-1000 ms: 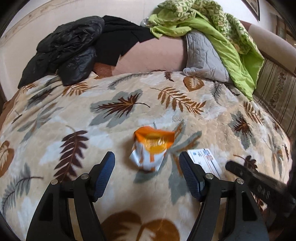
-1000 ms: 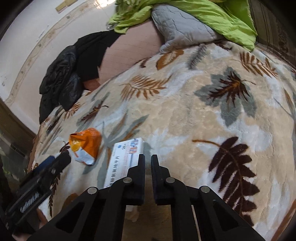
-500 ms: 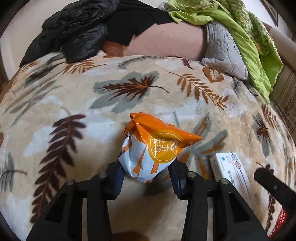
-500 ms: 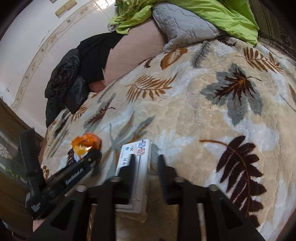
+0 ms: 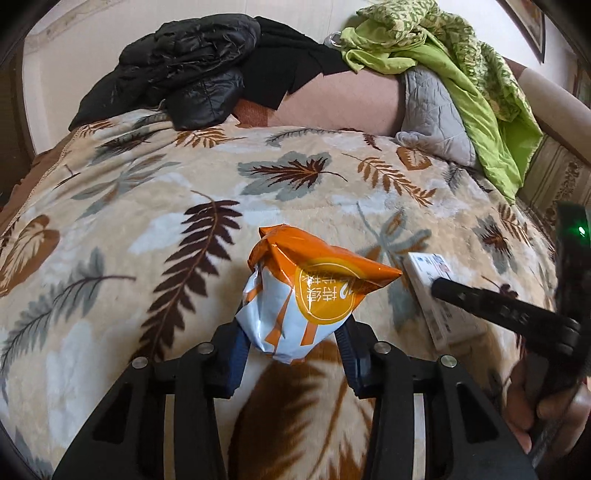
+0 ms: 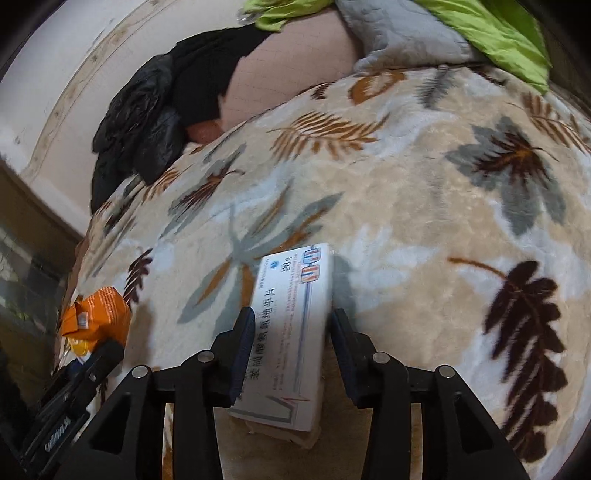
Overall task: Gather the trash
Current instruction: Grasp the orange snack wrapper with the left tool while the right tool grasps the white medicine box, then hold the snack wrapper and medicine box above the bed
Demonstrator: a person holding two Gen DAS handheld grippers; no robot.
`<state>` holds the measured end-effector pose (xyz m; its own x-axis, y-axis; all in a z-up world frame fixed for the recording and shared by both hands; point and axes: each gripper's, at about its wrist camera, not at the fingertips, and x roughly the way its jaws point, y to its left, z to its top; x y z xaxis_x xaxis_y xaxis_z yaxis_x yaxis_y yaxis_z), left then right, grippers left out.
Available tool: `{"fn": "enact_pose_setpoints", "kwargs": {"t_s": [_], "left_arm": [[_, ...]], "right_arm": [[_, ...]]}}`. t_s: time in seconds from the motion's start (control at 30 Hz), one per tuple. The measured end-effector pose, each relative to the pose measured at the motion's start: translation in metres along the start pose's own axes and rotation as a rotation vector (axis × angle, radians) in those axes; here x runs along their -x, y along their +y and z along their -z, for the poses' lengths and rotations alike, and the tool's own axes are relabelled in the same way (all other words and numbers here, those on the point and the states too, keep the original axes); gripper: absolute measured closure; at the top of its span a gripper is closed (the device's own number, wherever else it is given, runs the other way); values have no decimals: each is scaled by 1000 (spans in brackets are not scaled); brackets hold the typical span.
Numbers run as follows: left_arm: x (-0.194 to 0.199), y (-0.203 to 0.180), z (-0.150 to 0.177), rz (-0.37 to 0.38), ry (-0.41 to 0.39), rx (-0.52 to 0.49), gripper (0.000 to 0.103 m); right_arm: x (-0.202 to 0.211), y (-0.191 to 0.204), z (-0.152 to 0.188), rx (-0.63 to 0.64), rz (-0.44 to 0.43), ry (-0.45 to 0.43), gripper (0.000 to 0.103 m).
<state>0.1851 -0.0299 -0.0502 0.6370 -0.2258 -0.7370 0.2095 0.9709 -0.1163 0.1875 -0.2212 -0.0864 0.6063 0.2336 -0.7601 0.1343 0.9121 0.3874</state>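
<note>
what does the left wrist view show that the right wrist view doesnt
Only the left wrist view: the left gripper shut on the orange and white crinkled snack bag, and a framed picture on the wall. Only the right: the right gripper, opening, straddling the white cardboard medicine box. Both share the leaf-patterned plush blanket, black jacket and green bedding.

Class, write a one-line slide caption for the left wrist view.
Left gripper pinches an orange-and-white snack bag above a leaf-patterned blanket, white box alongside.
</note>
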Motion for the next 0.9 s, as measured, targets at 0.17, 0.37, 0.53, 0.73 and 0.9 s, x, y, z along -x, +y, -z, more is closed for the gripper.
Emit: {"fn": "enact_pose_setpoints", "kwargs": {"t_s": [0.17, 0.37, 0.53, 0.73, 0.9], "left_arm": [[7, 2, 12, 5, -6, 23, 61], [12, 5, 18, -13, -26, 32, 61], [15, 7, 20, -25, -40, 32, 61], [30, 6, 26, -42, -73, 39, 61], [48, 6, 40, -80, -97, 33, 61]], "right_arm": [[3, 20, 5, 101, 32, -30, 61], [-5, 43, 17, 231, 103, -4, 37], [-10, 45, 20, 256, 146, -3, 49], [12, 51, 23, 259, 132, -71, 49], [44, 67, 37, 296, 110, -163, 49]]}}
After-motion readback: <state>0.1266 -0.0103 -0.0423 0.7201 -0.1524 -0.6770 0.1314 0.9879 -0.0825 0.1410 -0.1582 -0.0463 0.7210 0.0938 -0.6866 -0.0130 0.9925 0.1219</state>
